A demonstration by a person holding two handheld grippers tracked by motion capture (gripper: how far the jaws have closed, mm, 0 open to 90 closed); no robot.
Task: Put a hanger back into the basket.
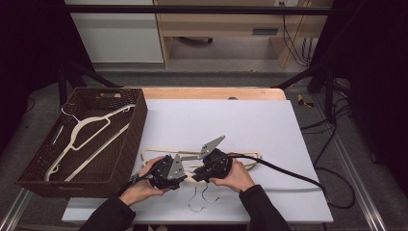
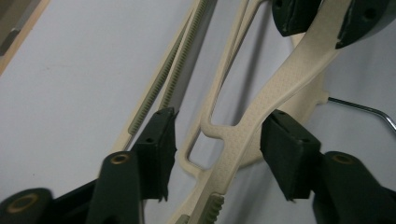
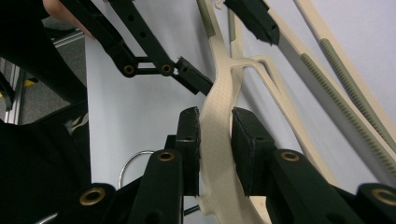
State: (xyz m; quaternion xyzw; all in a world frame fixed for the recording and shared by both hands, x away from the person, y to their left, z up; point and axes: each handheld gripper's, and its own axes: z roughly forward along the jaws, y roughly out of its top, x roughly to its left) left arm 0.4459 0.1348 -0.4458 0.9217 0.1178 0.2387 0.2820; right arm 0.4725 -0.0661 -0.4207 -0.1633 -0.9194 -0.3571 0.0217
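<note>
Cream plastic hangers [image 1: 250, 155] lie stacked on the white board, their metal hooks [image 1: 199, 195] pointing toward the near edge. My right gripper [image 1: 214, 166] is shut on the neck of the top hanger [image 3: 224, 79], both pads pressed flat against it [image 3: 215, 121]. My left gripper [image 1: 166, 172] stands open around the same hanger's shoulder [image 2: 280, 79]; the plastic runs between its jaws [image 2: 222, 126], close to the right pad [image 2: 285, 149]. The right gripper [image 2: 327, 23] shows clamped higher up that arm. A second hanger's ribbed bar [image 2: 173, 74] lies beneath.
A dark woven basket [image 1: 130, 144] stands at the board's left edge with a white hanger [image 1: 86, 127] inside. A thick black cable [image 1: 288, 173] trails right from the right gripper. The white board [image 1: 231, 120] stretches away behind the hands.
</note>
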